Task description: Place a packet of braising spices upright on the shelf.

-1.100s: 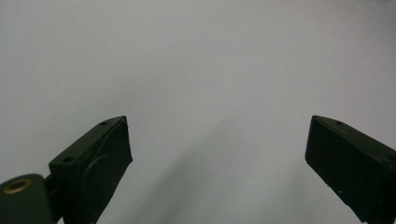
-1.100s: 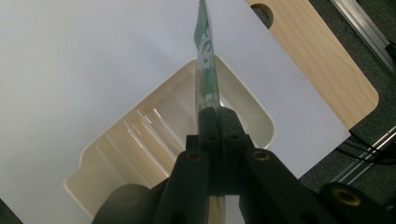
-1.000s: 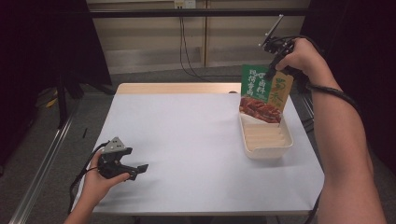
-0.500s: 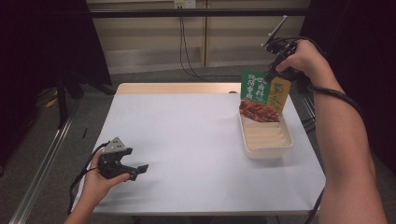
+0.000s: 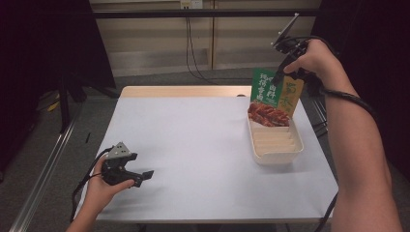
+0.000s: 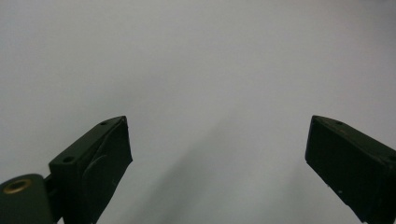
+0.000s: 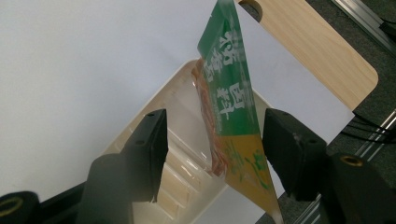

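Observation:
A green and yellow food packet (image 5: 270, 96) with a red dish pictured on it stands upright, its lower end in a white ribbed tray (image 5: 278, 158) at the table's right. My right gripper (image 5: 282, 77) is at the packet's top edge. In the right gripper view the packet (image 7: 229, 93) hangs between the jaws of that gripper (image 7: 215, 116). It lies against the right jaw, and a gap showing the tray (image 7: 180, 116) separates it from the left jaw. My left gripper (image 5: 142, 178) rests open near the table's front left corner. Between its jaws (image 6: 217, 126) is bare table.
The white table (image 5: 193, 145) has a wooden board (image 5: 183, 91) along its far edge, which also appears in the right gripper view (image 7: 317, 60). Cables hang behind the table by the wall. Dark curtains stand at both sides.
My right hand and gripper have risen slightly. The packet stays in about the same place with its lower end in the tray. The left gripper has not moved.

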